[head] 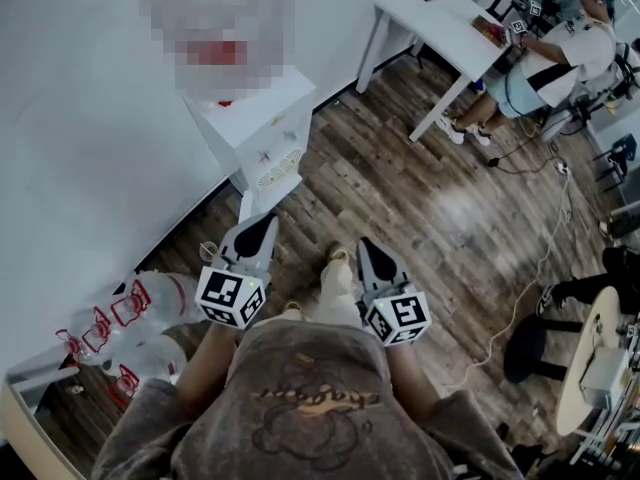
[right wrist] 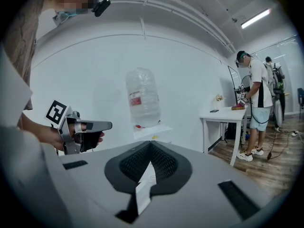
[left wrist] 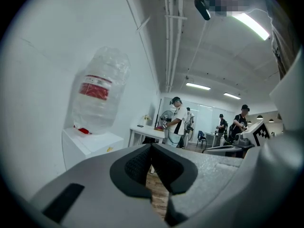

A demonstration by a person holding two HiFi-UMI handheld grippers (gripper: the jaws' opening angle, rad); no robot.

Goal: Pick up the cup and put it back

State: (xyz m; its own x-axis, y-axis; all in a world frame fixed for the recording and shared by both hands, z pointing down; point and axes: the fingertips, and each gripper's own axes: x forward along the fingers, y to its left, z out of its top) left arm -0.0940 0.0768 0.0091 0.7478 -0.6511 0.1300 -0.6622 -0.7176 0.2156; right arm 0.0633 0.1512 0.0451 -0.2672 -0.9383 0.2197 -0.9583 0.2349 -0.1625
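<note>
The left claw (left wrist: pixel 152 147) is closed and empty. Beside it, the right claw (right wrist: pixel 150 144) is closed and empty too. Both point toward a white water dispenser (right wrist: pixel 153 132) topped by an upturned bottle (right wrist: pixel 142 101), neck down. Just left of the left claw, a small clear object (head: pixel 208 252) on the wooden floor (head: pixel 420 198) may be the cup; its axis cannot be told.

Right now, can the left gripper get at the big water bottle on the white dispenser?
Probably not yet: the left gripper is shut and well short of the water bottle on the white dispenser. Only floor lies between; nothing blocks it.
</note>
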